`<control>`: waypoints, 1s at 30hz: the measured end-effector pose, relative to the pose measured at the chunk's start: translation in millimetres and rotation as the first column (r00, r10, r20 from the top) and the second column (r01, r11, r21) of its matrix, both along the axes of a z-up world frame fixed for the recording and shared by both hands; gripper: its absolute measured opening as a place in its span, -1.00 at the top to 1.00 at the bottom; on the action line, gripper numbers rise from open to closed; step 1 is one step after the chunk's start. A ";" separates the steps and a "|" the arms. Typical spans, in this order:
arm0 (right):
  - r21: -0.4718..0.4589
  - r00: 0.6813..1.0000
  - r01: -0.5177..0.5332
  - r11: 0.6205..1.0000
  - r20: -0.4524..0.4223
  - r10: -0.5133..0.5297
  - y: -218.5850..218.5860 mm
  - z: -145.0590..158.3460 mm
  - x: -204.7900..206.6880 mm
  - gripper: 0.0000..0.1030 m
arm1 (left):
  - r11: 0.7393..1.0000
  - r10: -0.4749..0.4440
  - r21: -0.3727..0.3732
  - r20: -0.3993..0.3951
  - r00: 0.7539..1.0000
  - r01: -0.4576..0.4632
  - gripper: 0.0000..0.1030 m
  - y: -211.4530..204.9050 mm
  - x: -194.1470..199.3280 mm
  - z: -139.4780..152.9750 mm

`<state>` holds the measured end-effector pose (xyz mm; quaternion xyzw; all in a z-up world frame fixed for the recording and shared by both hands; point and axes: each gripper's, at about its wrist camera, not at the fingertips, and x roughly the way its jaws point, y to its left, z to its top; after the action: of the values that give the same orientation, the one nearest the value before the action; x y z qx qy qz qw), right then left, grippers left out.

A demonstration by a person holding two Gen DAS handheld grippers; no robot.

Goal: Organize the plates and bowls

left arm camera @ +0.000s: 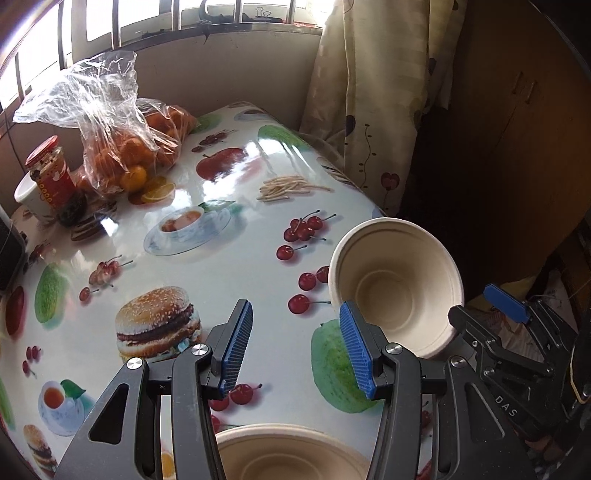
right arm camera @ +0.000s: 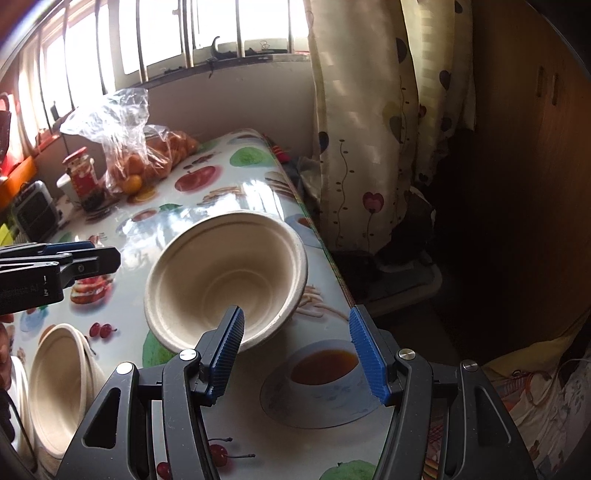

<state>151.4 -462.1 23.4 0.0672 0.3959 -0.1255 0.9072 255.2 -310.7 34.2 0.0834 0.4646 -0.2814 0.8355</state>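
Barred window (right arm camera: 221,33) at the far end, with a heart-print curtain (right arm camera: 388,129) on the right and a dark wooden cabinet (right arm camera: 535,147) beyond it.

Table (left arm camera: 240,258): glossy oilcloth printed with burgers, cherries, apples, fries and teacups.

Far left of table: clear bag of oranges (left arm camera: 122,140), red-lidded jar (left arm camera: 51,177) whose label I cannot read, white cup (left arm camera: 29,195) behind it, and a small grey heater (right arm camera: 35,214).

Writing: "DAS" on the body of my right gripper, seen from the left wrist view; nothing else legible.

Bowl (right arm camera: 225,277): beige pulp, tilted, at the right edge of the table. My right gripper (right arm camera: 297,356) has its left pad inside the rim, jaws apart; whether the pad touches the wall I cannot tell.

Stack of bowls (right arm camera: 62,387): near left, just under my left gripper (left arm camera: 297,350), whose jaws stand apart and empty, with only tablecloth between them.
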 end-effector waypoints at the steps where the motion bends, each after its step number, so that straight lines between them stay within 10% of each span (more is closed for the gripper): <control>1: 0.001 1.000 0.003 1.000 -0.003 -0.003 -1.3 -1.4 1.5 -0.16 | 1.000 -0.004 0.003 -0.003 1.000 0.004 0.02 -2.0 1.3 -1.6; 30: 0.019 1.000 -0.014 1.000 -0.007 0.014 -4.6 -11.3 18.5 0.48 | 0.998 -0.065 -0.024 -0.114 0.991 0.063 0.65 -35.7 9.8 -26.9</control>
<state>169.8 -466.7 12.0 0.0724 0.4009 -0.1156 0.9059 265.0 -346.4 7.3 0.0737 0.5058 -0.3170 0.7989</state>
